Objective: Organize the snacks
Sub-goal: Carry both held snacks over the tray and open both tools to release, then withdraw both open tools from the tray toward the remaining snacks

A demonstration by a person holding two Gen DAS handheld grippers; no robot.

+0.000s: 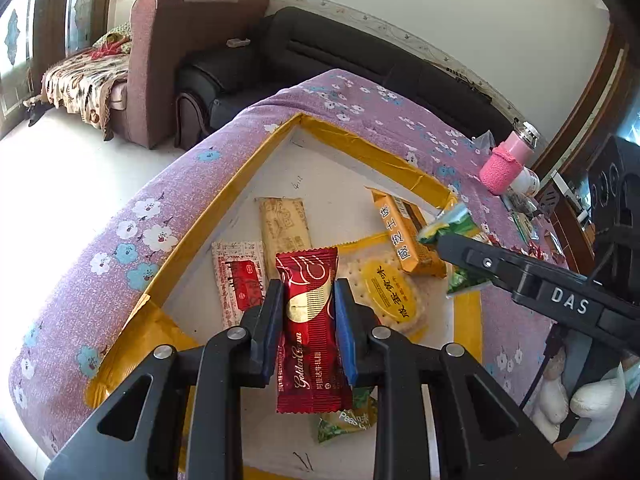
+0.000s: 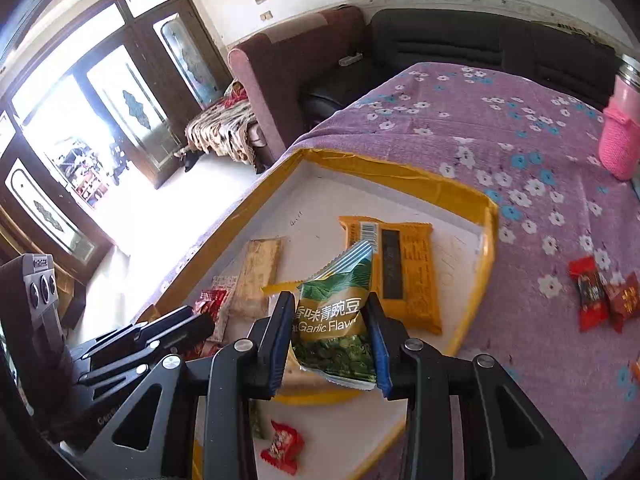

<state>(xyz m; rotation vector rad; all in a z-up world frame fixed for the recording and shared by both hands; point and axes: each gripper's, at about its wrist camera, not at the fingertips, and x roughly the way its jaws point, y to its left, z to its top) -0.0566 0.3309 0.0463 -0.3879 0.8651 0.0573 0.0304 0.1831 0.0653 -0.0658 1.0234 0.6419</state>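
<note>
My left gripper [image 1: 309,296] is shut on a red Golden Crown bar [image 1: 310,332] and holds it above the white tray [image 1: 344,184] with yellow taped rim. My right gripper [image 2: 332,312] is shut on a green garlic pea packet [image 2: 334,320], also above the tray [image 2: 460,248]; it also shows in the left wrist view [image 1: 448,226]. In the tray lie an orange cracker pack [image 1: 404,236], a beige bar [image 1: 284,226], a red-and-white packet [image 1: 238,280], a round yellow-label cracker pack [image 1: 390,292] and another green pea packet [image 1: 352,420].
The tray rests on a purple flowered cloth [image 2: 500,140]. Red candies [image 2: 600,296] lie on the cloth at right, and one red candy [image 2: 282,446] lies in the tray. A pink-sleeved bottle [image 1: 506,160] stands at the far right. Sofas stand behind the table.
</note>
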